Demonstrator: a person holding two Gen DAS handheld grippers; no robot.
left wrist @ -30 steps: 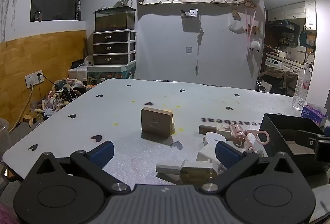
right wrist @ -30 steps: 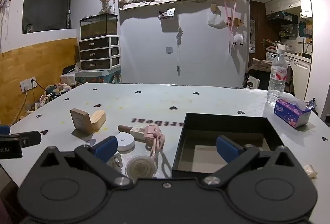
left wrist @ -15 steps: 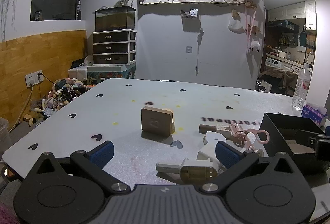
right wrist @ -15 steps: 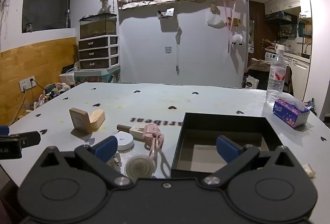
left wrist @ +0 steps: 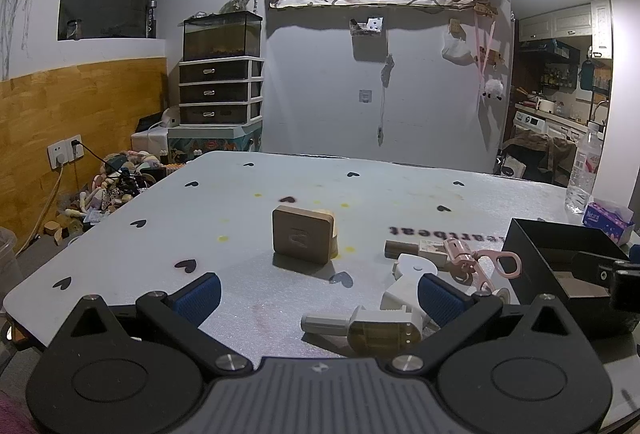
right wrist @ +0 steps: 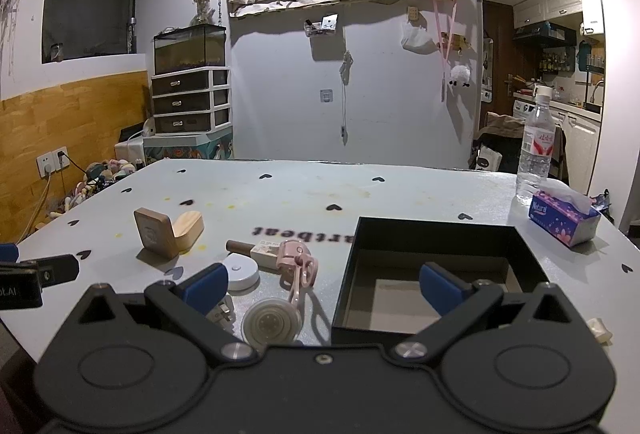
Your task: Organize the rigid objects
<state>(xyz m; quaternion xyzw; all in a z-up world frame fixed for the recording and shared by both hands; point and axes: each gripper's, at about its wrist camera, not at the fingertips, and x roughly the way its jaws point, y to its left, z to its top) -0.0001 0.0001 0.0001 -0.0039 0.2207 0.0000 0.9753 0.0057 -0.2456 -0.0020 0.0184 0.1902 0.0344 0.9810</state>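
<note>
Both grippers hover at the near edge of the counter [left wrist: 240, 202] with nothing held. The left gripper [left wrist: 318, 294] has its fingers [left wrist: 198, 292] spread wide; the right gripper [right wrist: 322, 284] is likewise spread, its fingers [right wrist: 440, 284] apart and empty.

Nearest the left gripper, between its fingers and toward the right one, lies a small grey-and-olive plug-like piece [left wrist: 360, 328], with a white plastic part [left wrist: 404, 286] just beyond it. In the right view, a round clear-lidded case [right wrist: 272, 322] sits between the fingers, close to the left one, with a white disc [right wrist: 240, 272] just past that finger. A pink eyelash curler [right wrist: 298, 268] lies a little farther on, touching a brown-capped tube [right wrist: 256, 248]. The black box [right wrist: 440, 234] is open and looks empty; its near wall sits between the right fingers, and the right finger points into it.

Farther out, ahead of the left fingers, stands a wooden stand [left wrist: 303, 238], apart from the cluster.

Judging by this, sorting has barely begun: nothing is in the box yet. The next move likely calls for lowering one gripper over a near piece, probably the round case or the plug-like piece, and closing squarely on it before carrying it to the box.
</note>
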